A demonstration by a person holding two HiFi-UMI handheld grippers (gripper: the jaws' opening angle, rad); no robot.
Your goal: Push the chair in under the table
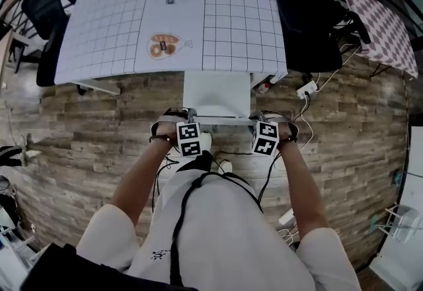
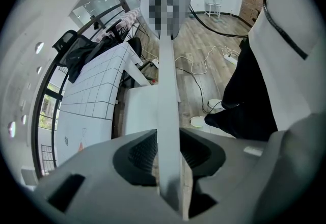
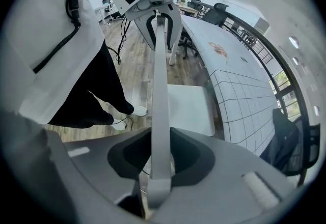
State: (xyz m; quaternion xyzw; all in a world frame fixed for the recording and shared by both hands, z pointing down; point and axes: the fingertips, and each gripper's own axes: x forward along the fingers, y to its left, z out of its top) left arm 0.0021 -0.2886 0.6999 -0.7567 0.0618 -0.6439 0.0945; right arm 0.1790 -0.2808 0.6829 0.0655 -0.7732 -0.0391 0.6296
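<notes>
**At the counter (image 1: 132, 18) rim, six o'clock side: chair (image 1: 217, 92) held by its back rail**

Underfoot, the wood-plank floor (image 1: 99, 124) fills the lower half of my head view. The counter takes up most of the upper half, from ten to one o'clock, under a white cover ruled in a grid. The white chair stands at the counter's six o'clock side. The far edge of its seat reaches the counter's rim, and the rest of the seat shows out from under it, towards me. Its thin pale back rail (image 1: 225, 122) runs straight across in front of me, from nine to three o'clock.

A black office chair (image 1: 307, 25) with dark cloth heaped on it is drawn up to the counter at one o'clock. A second black chair (image 1: 46, 12) stands at ten o'clock.

My left tongs (image 1: 178, 118) are clenched on the nine o'clock end of the rail. In the left gripper view the rail passes straight up between the ribbed pads (image 2: 142, 151), which press on both sides of it. My right tongs (image 1: 271, 118) grasp the three o'clock end the same way. The right gripper view shows the rail pinched at the throat of the tongs (image 3: 160, 159), with the seat beyond it at twelve o'clock.

A bread drawing (image 1: 164, 45) lies printed on the cover at eleven o'clock of the seat. A white power strip (image 1: 306, 90) rests on the floor at three o'clock of the seat.
</notes>
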